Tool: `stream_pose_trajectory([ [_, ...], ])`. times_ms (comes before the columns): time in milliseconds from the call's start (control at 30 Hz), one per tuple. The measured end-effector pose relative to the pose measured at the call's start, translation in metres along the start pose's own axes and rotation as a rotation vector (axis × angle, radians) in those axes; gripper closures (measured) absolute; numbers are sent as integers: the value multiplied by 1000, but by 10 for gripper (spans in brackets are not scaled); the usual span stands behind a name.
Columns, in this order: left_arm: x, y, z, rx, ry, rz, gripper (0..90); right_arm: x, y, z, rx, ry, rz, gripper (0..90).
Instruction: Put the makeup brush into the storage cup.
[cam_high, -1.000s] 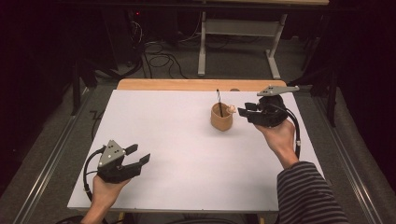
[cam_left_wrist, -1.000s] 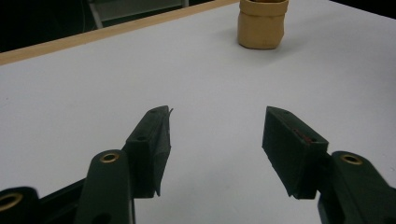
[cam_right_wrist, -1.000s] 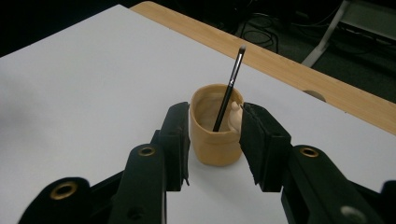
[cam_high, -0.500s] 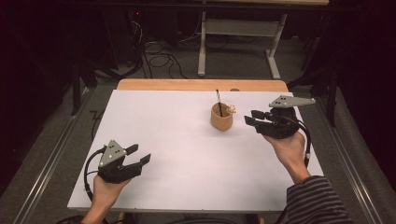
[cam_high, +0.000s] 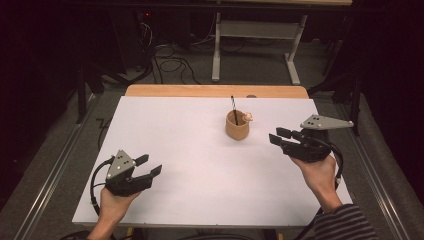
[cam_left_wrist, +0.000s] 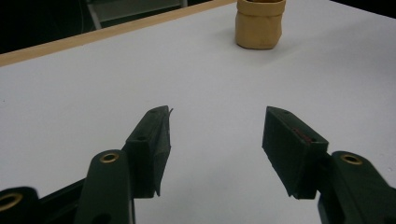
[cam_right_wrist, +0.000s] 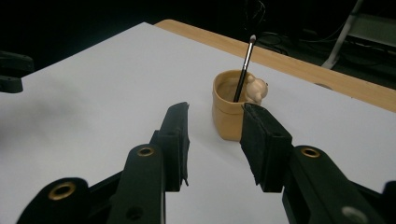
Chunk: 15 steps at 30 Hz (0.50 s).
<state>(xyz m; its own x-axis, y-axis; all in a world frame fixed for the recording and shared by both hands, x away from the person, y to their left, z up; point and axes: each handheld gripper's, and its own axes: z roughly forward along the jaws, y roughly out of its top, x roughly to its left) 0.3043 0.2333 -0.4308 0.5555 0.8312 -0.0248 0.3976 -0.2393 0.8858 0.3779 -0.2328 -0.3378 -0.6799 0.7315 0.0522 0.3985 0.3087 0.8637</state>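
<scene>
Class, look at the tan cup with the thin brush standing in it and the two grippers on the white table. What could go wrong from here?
1. The brush leans loosely in the cup; a nudge from the right gripper, open and close beside it, might tip the cup or flick the brush out.
2. The small figure on the cup's rim faces that gripper and could catch a jaw.
3. The left gripper, open and far off, could not steady the cup.

One cup (cam_high: 237, 126), one brush (cam_high: 233, 107) and two grippers, left (cam_high: 149, 166) and right (cam_high: 279, 136), on one table (cam_high: 190, 150).
</scene>
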Motion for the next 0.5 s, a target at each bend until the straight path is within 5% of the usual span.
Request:
stream_pose_trajectory([
  [500,-2,0,0,-2,-9,3,421,0,-26,-13,-19,0,34,617],
])
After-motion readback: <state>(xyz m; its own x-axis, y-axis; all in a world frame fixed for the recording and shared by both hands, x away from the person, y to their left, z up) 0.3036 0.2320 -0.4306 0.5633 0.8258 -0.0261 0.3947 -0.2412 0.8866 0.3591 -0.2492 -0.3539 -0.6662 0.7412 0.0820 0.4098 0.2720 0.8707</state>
